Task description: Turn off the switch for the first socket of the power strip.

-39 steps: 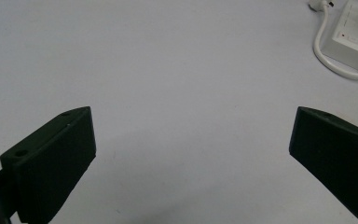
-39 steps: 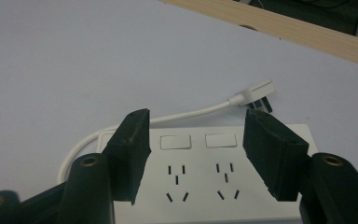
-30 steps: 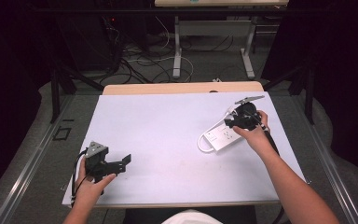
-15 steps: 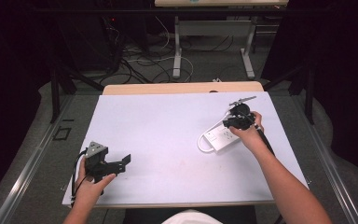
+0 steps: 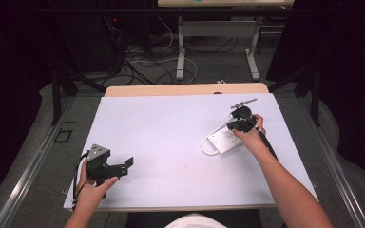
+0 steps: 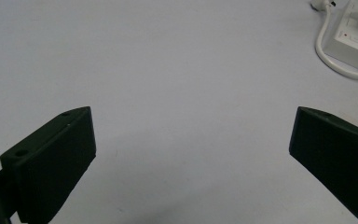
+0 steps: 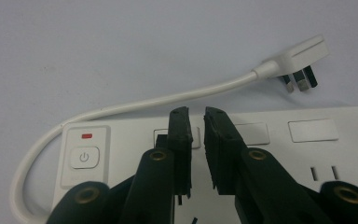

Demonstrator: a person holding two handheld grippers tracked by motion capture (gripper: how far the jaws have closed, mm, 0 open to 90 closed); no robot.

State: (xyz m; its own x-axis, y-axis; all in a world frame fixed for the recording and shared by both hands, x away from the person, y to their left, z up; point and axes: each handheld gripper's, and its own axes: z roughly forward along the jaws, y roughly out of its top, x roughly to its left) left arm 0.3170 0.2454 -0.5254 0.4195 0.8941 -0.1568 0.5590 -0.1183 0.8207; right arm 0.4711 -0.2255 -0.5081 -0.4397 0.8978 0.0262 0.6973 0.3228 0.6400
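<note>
A: High view first: the right hand (image 5: 249,135) is stretched out to the far right of the counter (image 5: 171,137), forearm angling in from the near right corner, wrist bent down over the white power strip (image 5: 221,141).

B: And the right gripper (image 5: 240,124) points down at that strip. The right gripper view has its jaws just over the strip's top face, beside the power button (image 7: 84,157) with the red light.

A: Those jaws have just been closing. A narrow gap remains, nothing between them that I can make out, so call it all but clenched, on nothing.

B: The strip's short white cord (image 7: 135,106) loops round to its plug (image 7: 298,60), lying on the counter just beyond the strip.

A: Near left corner now: the left hand (image 5: 92,187) rests at the counter's edge, its left gripper (image 5: 119,167) level and aimed right.

B: Left gripper view confirms it, jaws spread wide, released, bare counter between them, power strip well off.
</note>
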